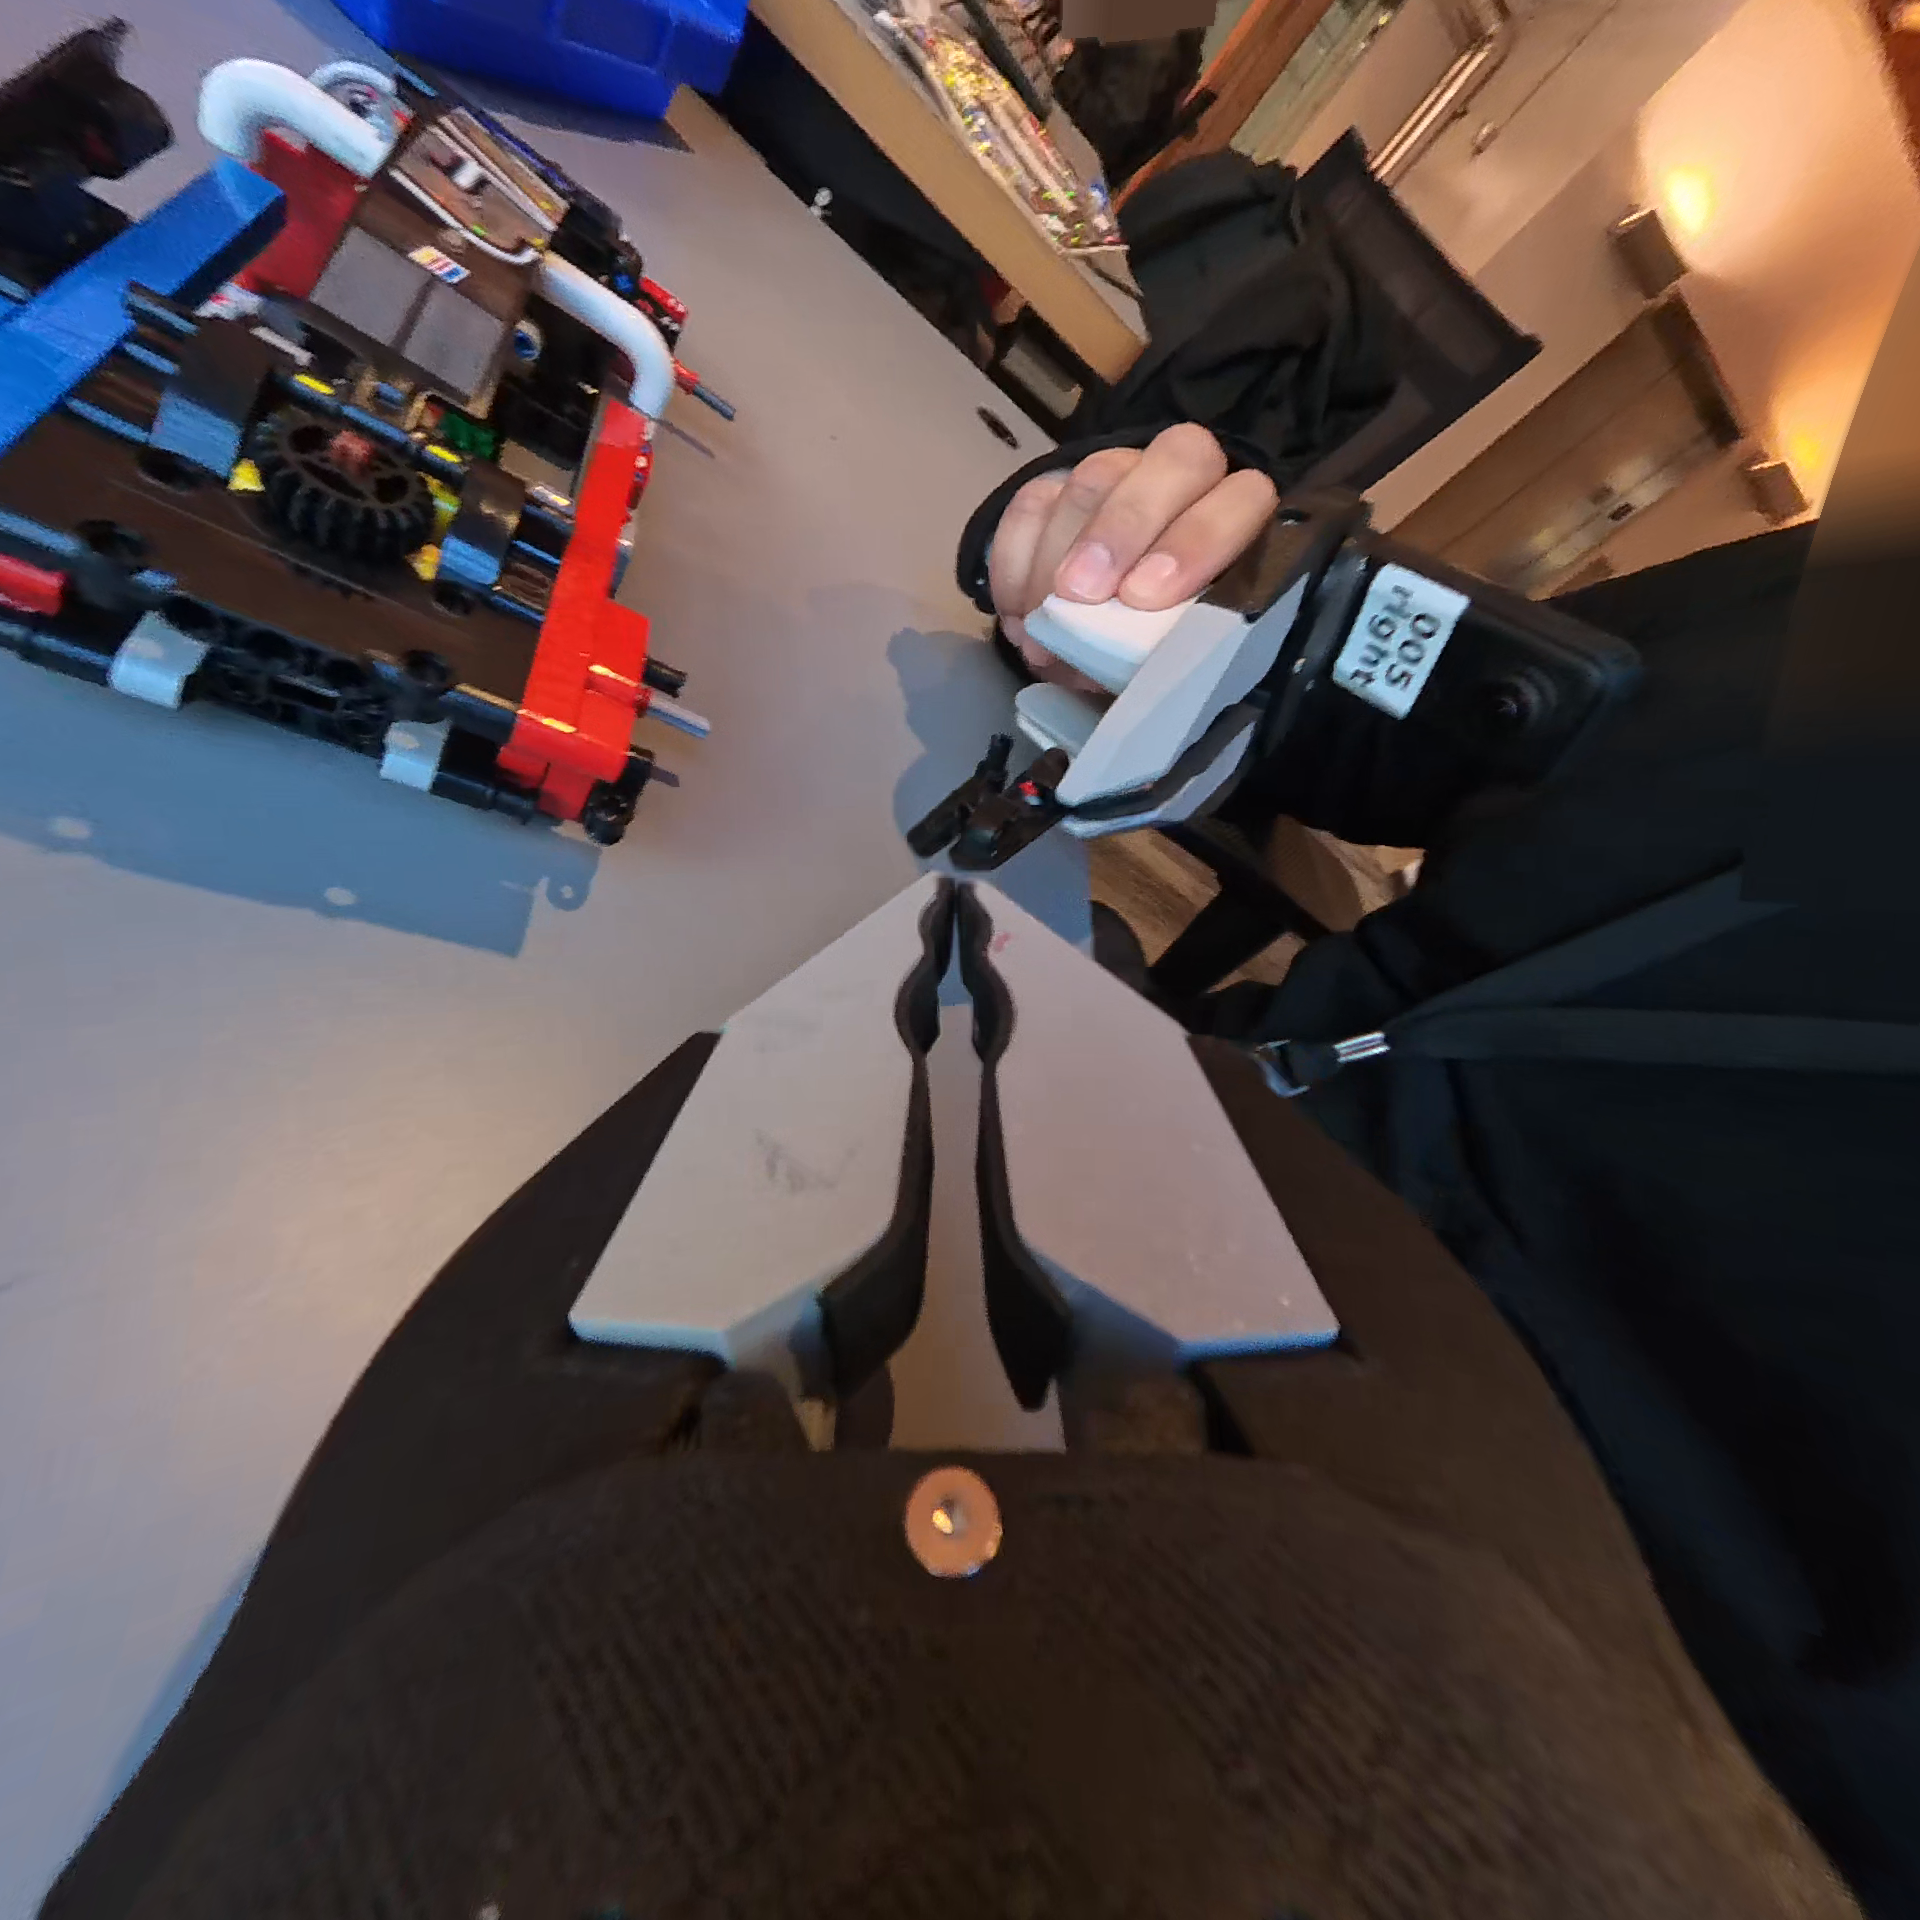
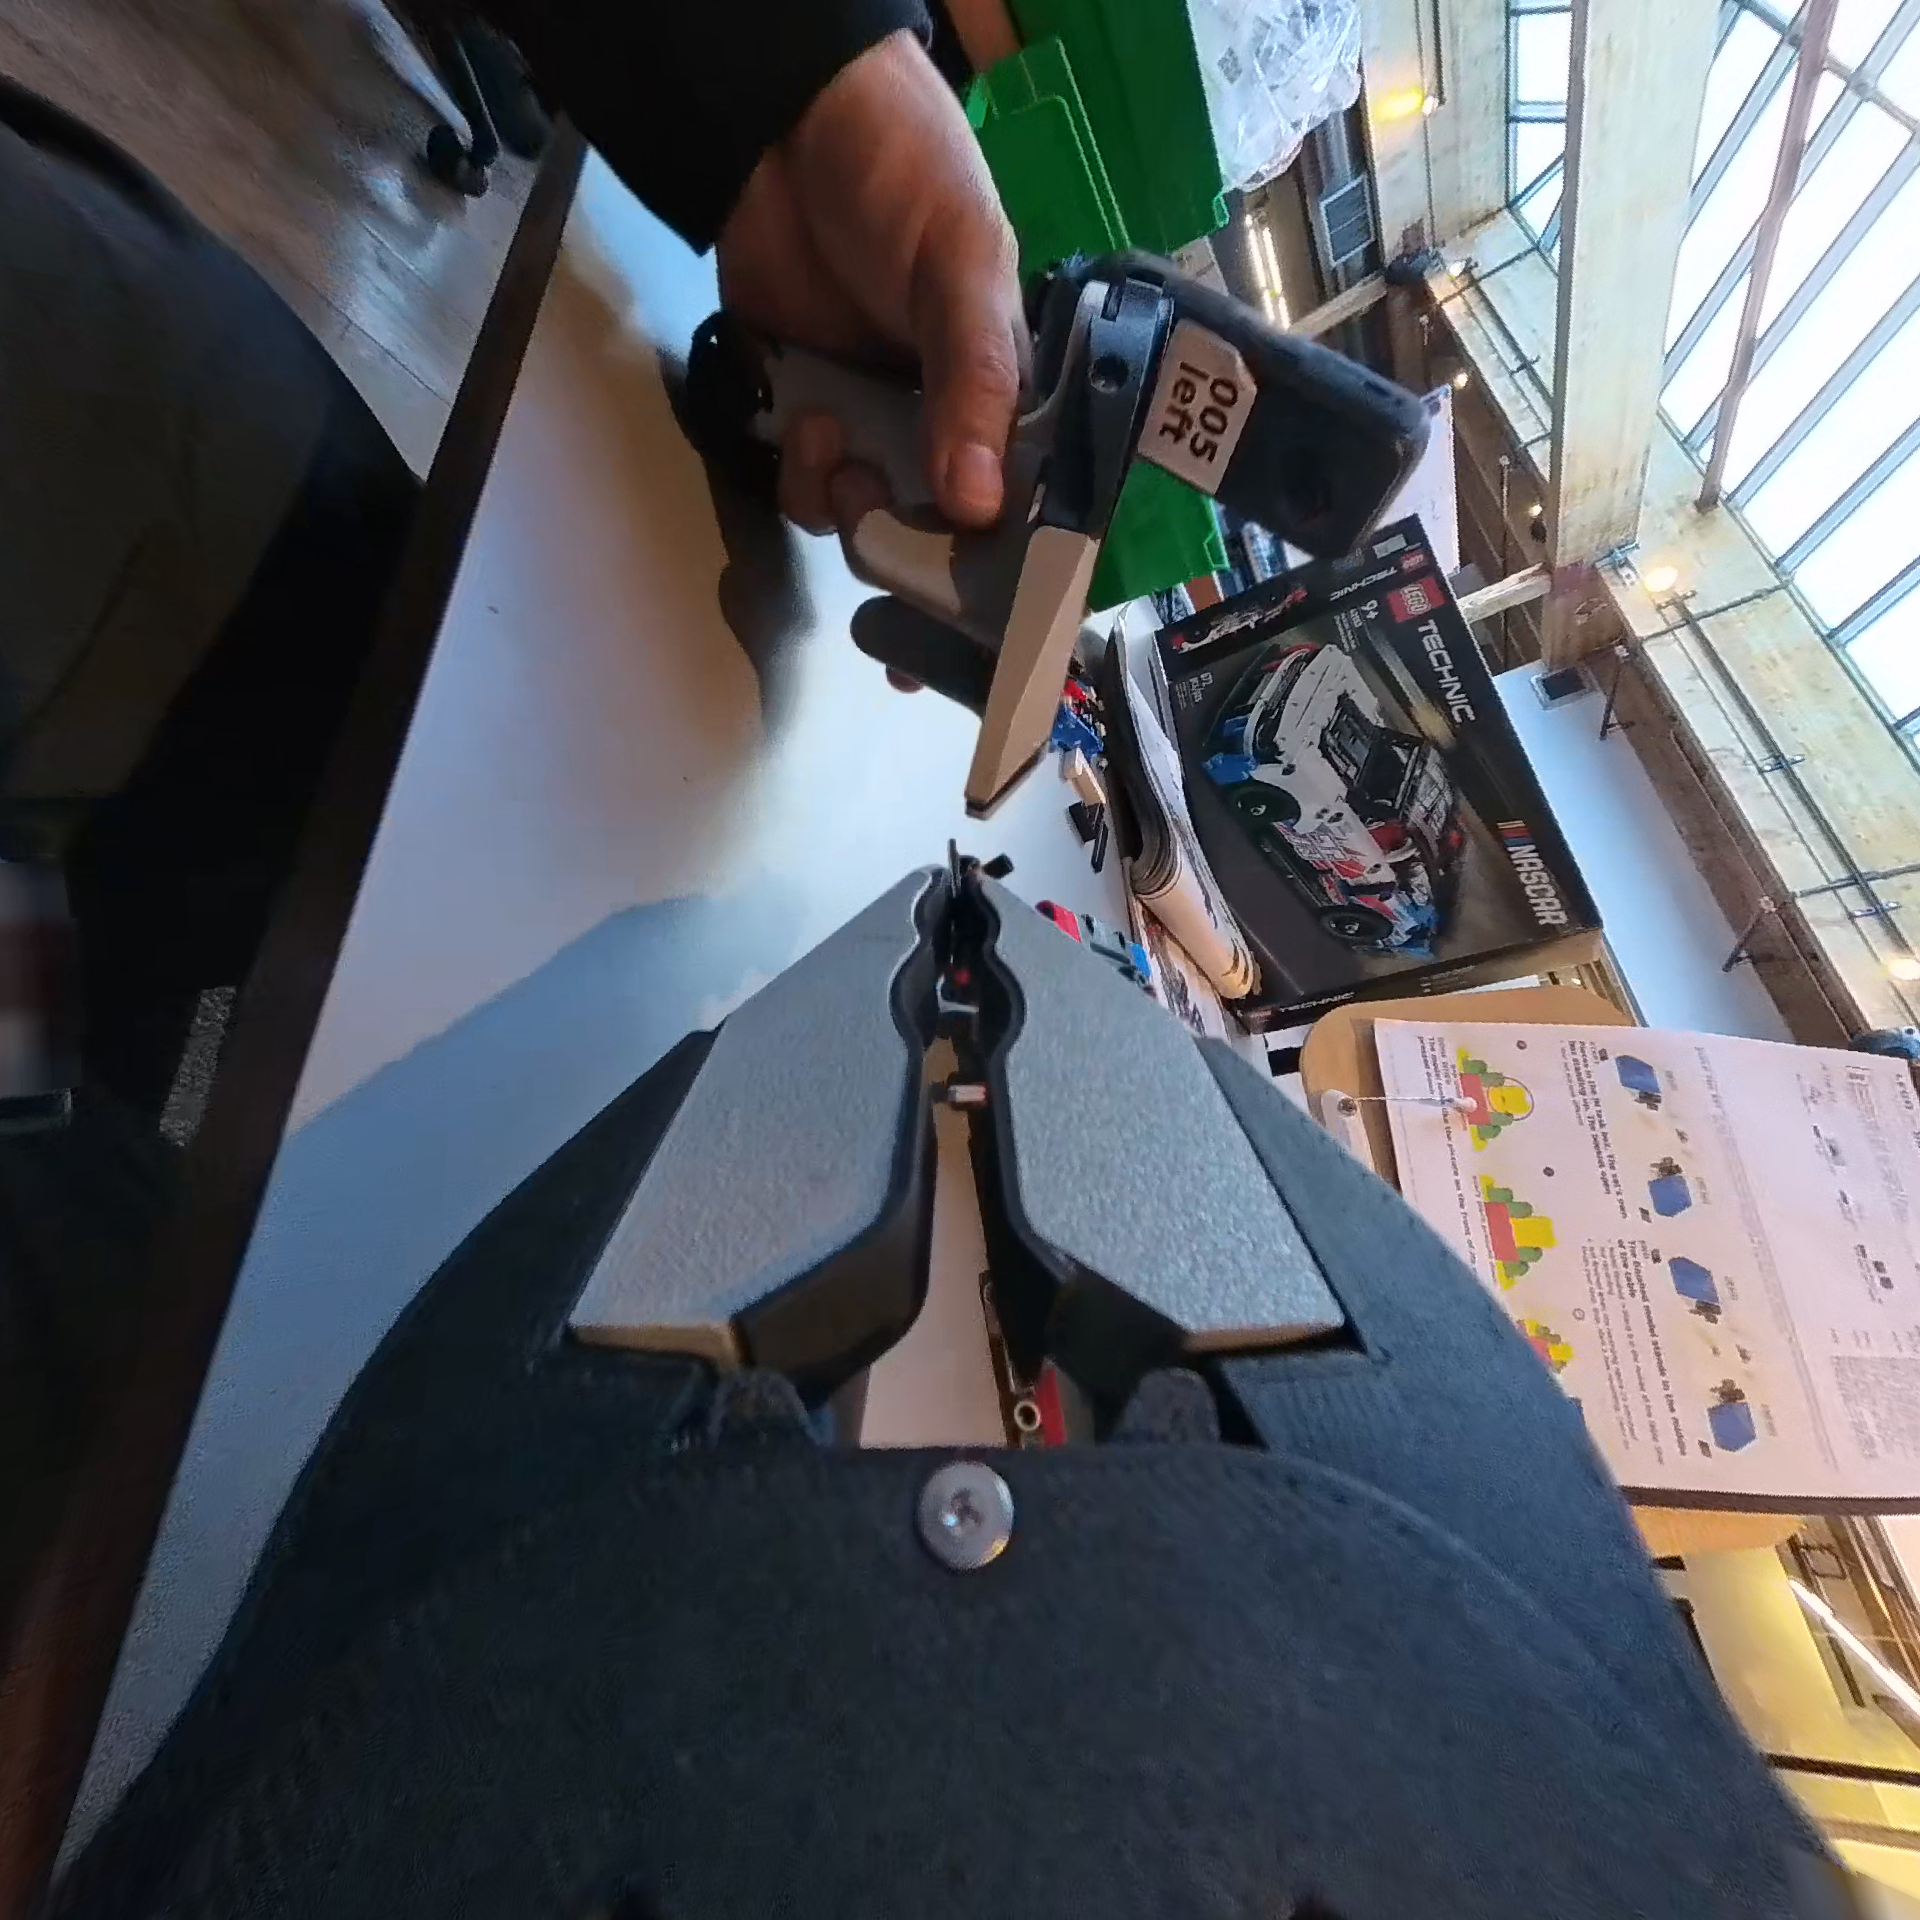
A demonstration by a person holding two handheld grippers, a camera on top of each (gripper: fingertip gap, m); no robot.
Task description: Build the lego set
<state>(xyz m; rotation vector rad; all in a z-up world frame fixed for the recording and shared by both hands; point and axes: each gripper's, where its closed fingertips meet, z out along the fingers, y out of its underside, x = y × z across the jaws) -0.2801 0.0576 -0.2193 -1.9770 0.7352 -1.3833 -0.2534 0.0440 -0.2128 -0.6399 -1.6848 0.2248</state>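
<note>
The partly built Lego car (image 1: pixel 343 468), black with red, blue and white parts, lies on the grey table (image 1: pixel 312 1039) at the upper left of the left wrist view. My left gripper (image 1: pixel 951 888) is shut, with its pads together at the tips and nothing between them. It also shows in the right wrist view (image 2: pixel 982 805), held by a hand just above my right gripper. My right gripper (image 2: pixel 961 899) is shut on a small black Lego assembly (image 2: pixel 961 871) with a red dot. The left wrist view shows that assembly (image 1: pixel 979 812) sticking out of the right gripper (image 1: pixel 1060 800), just beyond my left fingertips.
A Lego set box (image 2: pixel 1371 748) and a curled manual (image 2: pixel 1174 831) lie to the right, with loose pieces (image 2: pixel 1081 727) beside them. An instruction sheet on a wooden board (image 2: pixel 1662 1247) is nearer. Green bins (image 2: pixel 1091 135) and a blue bin (image 1: pixel 561 42) stand at the back. My two grippers' fingertips are within a few centimetres of each other.
</note>
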